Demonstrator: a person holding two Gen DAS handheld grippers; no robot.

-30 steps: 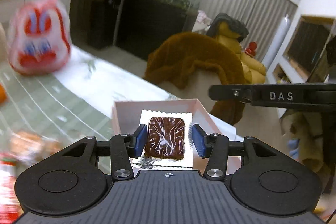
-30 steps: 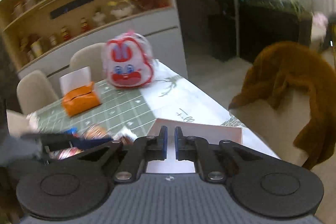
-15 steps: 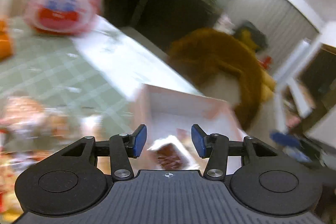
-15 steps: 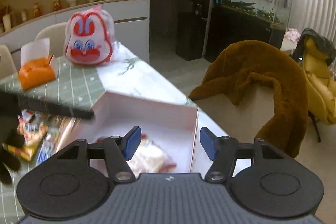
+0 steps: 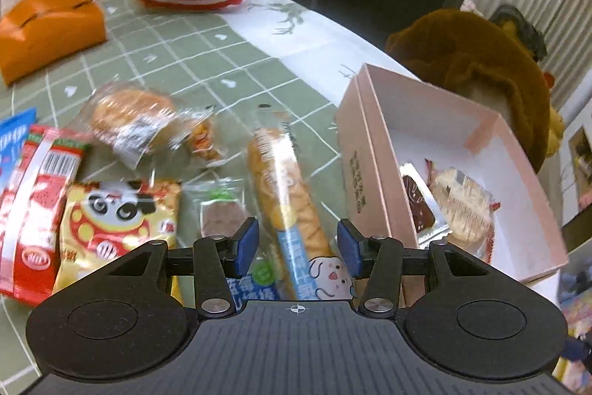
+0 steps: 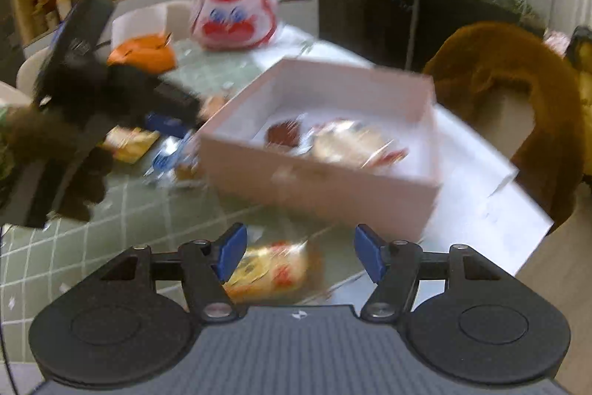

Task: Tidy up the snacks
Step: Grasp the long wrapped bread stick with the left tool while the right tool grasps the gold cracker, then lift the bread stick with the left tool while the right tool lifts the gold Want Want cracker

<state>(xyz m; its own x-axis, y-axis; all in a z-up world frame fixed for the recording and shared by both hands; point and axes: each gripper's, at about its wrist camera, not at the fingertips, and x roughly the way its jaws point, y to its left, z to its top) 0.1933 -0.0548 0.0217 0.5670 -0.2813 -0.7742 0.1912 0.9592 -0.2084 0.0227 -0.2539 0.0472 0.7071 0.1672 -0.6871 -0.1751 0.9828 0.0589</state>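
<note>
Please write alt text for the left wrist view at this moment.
The left hand-held gripper, jaws open and empty, hovers over a long clear-wrapped biscuit stick packet lying on the green checked tablecloth among other snack packets. To its right, an open pink cardboard box holds a chocolate-coated biscuit and a round wrapped cracker.

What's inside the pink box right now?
The pink box holds two snacks: a chocolate bar in clear wrap and a pale wrapped cake beside it. The near wall hides part of the bar.
</note>
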